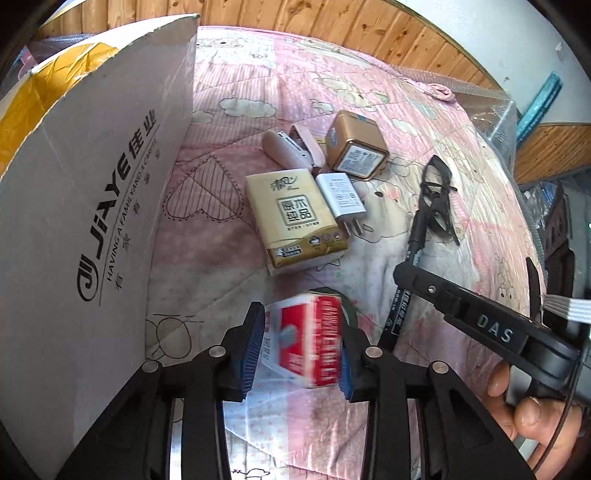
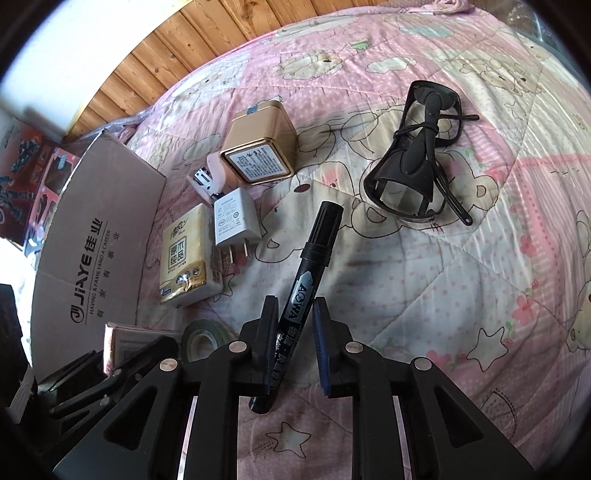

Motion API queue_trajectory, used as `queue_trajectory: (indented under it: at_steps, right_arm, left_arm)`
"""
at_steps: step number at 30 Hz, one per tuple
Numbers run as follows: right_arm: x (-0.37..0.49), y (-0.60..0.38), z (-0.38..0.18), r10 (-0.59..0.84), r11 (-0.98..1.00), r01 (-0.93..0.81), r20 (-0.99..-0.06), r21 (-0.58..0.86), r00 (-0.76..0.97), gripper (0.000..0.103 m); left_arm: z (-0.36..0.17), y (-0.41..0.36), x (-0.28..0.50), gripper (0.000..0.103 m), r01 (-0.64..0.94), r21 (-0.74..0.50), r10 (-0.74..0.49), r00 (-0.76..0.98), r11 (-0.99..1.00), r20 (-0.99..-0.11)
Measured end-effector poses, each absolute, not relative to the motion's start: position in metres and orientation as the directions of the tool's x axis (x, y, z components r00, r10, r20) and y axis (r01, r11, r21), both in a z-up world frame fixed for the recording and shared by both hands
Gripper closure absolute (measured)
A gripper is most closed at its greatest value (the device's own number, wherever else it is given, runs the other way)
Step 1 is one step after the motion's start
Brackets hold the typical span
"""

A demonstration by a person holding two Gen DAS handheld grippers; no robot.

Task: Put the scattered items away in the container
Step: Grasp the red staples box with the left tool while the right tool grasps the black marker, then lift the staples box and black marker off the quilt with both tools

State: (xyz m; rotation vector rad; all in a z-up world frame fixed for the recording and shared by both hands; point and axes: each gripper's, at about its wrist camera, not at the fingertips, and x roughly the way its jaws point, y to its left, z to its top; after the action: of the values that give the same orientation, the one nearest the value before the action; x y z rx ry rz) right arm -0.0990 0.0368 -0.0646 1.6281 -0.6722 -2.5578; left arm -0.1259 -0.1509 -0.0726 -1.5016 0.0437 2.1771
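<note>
My left gripper [image 1: 303,345] is shut on a red and white card box [image 1: 306,343], held just above the quilt and blurred; the same box shows in the right wrist view [image 2: 125,343]. The open cardboard box [image 1: 92,221] stands close on its left, also seen as a cardboard box [image 2: 99,229]. My right gripper [image 2: 293,332] is shut on a black marker [image 2: 306,266], which slants between its fingers. A tissue pack [image 1: 295,218], a white charger [image 1: 341,195], a gold tin [image 1: 354,147], a pink stapler [image 1: 291,147] and black glasses [image 1: 439,199] lie on the quilt ahead.
A roll of dark tape [image 2: 203,339] lies on the pink quilt [image 2: 461,295] just under the left gripper. A wooden headboard [image 1: 332,33] runs along the far side. A hand [image 1: 535,410] holds the right gripper at the lower right.
</note>
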Motion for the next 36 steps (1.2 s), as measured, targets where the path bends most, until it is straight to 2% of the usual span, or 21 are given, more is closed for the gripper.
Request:
queue_trajectory:
  at_steps: [1, 3, 6, 8, 10, 18, 36]
  right_arm:
    - [-0.099, 0.037, -0.065, -0.255, -0.907, -0.198, -0.857, 0.373, -0.447, 0.082]
    - [-0.100, 0.035, -0.069, -0.246, -0.913, -0.197, -0.868, 0.357, -0.431, 0.078]
    - [-0.100, 0.031, -0.070, -0.226, -0.924, -0.186, -0.871, 0.333, -0.437, 0.078]
    - [-0.100, 0.028, -0.069, -0.215, -0.932, -0.175, -0.872, 0.318, -0.440, 0.080]
    - [-0.098, 0.030, -0.067, -0.236, -0.923, -0.173, -0.860, 0.345, -0.452, 0.083]
    - [-0.089, 0.032, -0.053, -0.258, -0.915, -0.157, -0.838, 0.372, -0.481, 0.086]
    - [-0.044, 0.025, -0.025, -0.220, -0.936, -0.130, -0.830, 0.328, -0.513, 0.087]
  left_arm:
    - [-0.072, -0.151, -0.124, 0.084, -0.416, -0.225, 0.362, -0.287, -0.881, -0.887]
    - [-0.074, -0.149, -0.124, 0.084, -0.412, -0.221, 0.355, -0.283, -0.884, -0.891]
    - [-0.080, -0.150, -0.126, 0.079, -0.393, -0.231, 0.353, -0.272, -0.890, -0.895]
    - [-0.085, -0.153, -0.127, 0.080, -0.384, -0.225, 0.345, -0.278, -0.895, -0.897]
    - [-0.086, -0.155, -0.126, 0.088, -0.378, -0.230, 0.350, -0.288, -0.897, -0.892]
    - [-0.059, -0.159, -0.120, 0.088, -0.396, -0.237, 0.383, -0.347, -0.887, -0.856]
    - [-0.027, -0.158, -0.076, 0.088, -0.424, -0.207, 0.371, -0.353, -0.882, -0.859]
